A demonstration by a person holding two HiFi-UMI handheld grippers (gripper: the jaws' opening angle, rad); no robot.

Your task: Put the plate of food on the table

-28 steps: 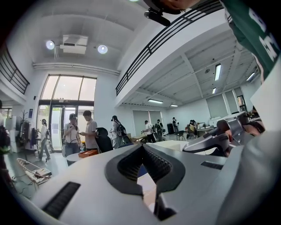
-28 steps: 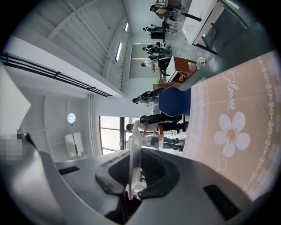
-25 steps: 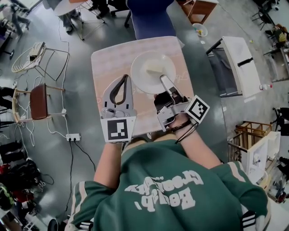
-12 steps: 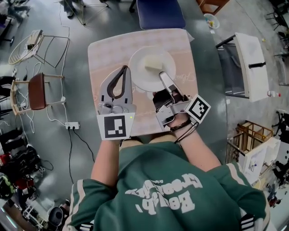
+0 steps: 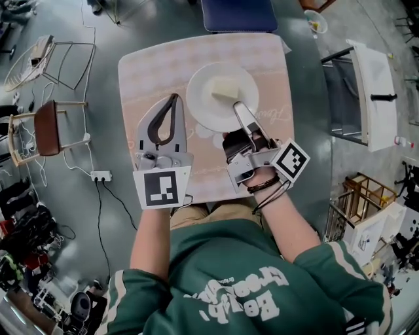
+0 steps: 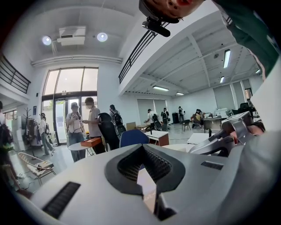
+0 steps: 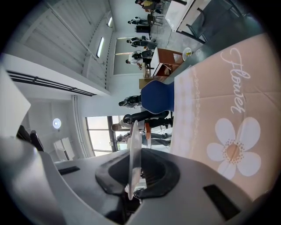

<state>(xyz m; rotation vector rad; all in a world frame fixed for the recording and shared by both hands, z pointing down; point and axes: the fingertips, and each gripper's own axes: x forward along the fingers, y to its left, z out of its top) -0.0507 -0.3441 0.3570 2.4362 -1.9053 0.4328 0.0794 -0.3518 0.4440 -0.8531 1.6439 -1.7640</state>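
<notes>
A white plate (image 5: 213,105) with a pale block of food (image 5: 226,88) is over the far middle of the pink flowered table (image 5: 144,72). My right gripper (image 5: 237,110) is shut on the plate's near rim. In the right gripper view the plate (image 7: 133,149) shows edge-on between the jaws, with the flowered cloth (image 7: 232,132) beyond it. I cannot tell whether the plate rests on the table. My left gripper (image 5: 173,98) hovers over the table left of the plate, shut with nothing in it. In its own view the left gripper (image 6: 142,149) has its tips meeting.
A blue chair (image 5: 239,14) stands at the table's far side. A wooden chair (image 5: 46,127) and a power strip (image 5: 100,176) with cables are on the floor at left. A white bench (image 5: 373,85) stands at right. Several people (image 6: 81,127) stand in the background.
The head view has moved forward, so the table looks larger and nearer. The plate stays in the right gripper's grip, and both grippers keep about the same places.
</notes>
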